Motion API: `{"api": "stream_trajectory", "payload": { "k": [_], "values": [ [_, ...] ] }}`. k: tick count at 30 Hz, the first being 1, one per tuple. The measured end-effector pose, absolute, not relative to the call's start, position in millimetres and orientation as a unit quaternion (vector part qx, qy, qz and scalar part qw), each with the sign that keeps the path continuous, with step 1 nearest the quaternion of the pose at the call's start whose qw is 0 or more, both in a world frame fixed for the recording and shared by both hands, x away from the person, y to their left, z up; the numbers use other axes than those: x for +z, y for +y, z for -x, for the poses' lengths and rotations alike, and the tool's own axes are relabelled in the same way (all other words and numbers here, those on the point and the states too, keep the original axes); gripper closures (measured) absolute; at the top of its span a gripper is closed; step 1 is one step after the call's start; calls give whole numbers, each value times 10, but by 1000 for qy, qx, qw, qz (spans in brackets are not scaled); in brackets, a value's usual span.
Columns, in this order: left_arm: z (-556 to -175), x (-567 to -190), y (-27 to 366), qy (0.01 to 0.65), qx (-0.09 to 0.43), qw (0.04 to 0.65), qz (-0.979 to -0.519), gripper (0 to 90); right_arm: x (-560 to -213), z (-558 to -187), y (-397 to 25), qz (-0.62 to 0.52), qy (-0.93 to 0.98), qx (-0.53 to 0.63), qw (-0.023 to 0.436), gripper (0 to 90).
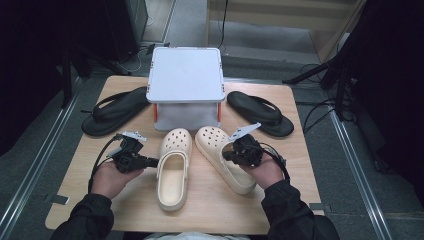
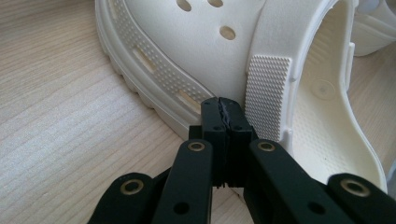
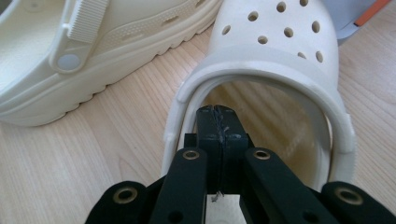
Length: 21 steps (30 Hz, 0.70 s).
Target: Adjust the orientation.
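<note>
Two cream clogs lie side by side on the wooden table. The left clog has its strap folded forward. My left gripper is shut with nothing in it, its tips against that clog's outer side beside the ribbed strap. The right clog is angled with its toe toward the middle. My right gripper is shut and empty, its tips at the rim of that clog's opening. The left clog also lies at the upper left of the right gripper view.
A white box on orange-edged legs stands at the back centre. One black flip-flop lies to its left and another to its right. The table's front edge runs close to the person's sleeves.
</note>
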<state>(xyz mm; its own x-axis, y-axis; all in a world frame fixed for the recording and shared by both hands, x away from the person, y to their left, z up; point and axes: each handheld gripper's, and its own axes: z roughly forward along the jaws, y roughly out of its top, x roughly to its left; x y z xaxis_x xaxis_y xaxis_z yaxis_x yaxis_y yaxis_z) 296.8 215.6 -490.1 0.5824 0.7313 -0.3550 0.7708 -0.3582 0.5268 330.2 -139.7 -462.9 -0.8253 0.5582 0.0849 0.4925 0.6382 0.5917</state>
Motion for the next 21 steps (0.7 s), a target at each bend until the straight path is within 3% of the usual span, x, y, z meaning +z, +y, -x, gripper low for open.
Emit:
{"api": "stream_trajectory", "payload": {
  "k": [21],
  "values": [
    [-2944,-4916,2059,448,-38,343,-825,900,-4697,-3259,-1181,-280,898,340,4,900]
  ]
}}
